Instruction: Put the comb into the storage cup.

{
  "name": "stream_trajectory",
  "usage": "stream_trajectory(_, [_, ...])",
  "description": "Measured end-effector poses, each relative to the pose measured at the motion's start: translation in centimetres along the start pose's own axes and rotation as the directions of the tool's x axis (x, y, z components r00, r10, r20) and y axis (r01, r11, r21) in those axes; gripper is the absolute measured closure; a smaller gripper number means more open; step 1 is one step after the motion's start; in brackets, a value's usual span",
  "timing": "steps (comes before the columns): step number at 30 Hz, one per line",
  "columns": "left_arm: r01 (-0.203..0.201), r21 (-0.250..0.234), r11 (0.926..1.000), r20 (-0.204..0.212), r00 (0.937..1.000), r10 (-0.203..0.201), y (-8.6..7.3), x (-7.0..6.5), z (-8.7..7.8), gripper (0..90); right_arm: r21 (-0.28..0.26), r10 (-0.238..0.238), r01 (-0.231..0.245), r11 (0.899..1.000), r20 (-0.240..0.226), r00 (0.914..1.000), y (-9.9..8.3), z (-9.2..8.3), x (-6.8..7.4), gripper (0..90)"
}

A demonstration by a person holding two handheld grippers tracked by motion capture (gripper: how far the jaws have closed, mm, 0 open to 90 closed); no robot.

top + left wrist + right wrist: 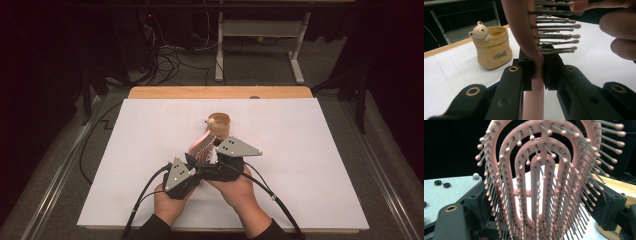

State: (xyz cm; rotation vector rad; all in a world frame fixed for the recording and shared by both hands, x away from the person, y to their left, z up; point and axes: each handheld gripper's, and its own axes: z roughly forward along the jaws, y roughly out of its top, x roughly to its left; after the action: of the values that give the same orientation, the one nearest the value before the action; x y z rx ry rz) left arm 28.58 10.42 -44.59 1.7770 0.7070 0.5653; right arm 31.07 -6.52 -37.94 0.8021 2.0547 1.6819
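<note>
Two hand-held grippers (200, 162) clamp the pink hairbrush (202, 144), its long axis slanting up toward the bear pot (220, 125).

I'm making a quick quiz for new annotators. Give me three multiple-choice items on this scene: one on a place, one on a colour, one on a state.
1. Where does the pot with the bear stand?
A. on the floor
B. on the white table, beyond the grippers
C. between the right gripper's jaws

2. What colour is the hairbrush?
A. pink
B. blue
C. green

3. How is the left gripper?
A. open, away from the brush
B. shut on nothing
C. shut on the hairbrush

Answers:
1 B: the pot sits on the table, past both grippers in the high view.
2 A: the hairbrush has a pink frame.
3 C: the left gripper presses the brush's handle between its pads in its own view.
</note>
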Motion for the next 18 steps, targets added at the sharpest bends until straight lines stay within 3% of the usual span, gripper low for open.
stream_trajectory(18, [0.003, 0.004, 1.0000, 0.014, 0.9999, -0.003, -0.04, 0.33, 0.05, 77.9, 0.046, -0.049, 0.048, 0.998, 0.018, 0.9986, 0.48, 0.00, 0.37, 19.9])
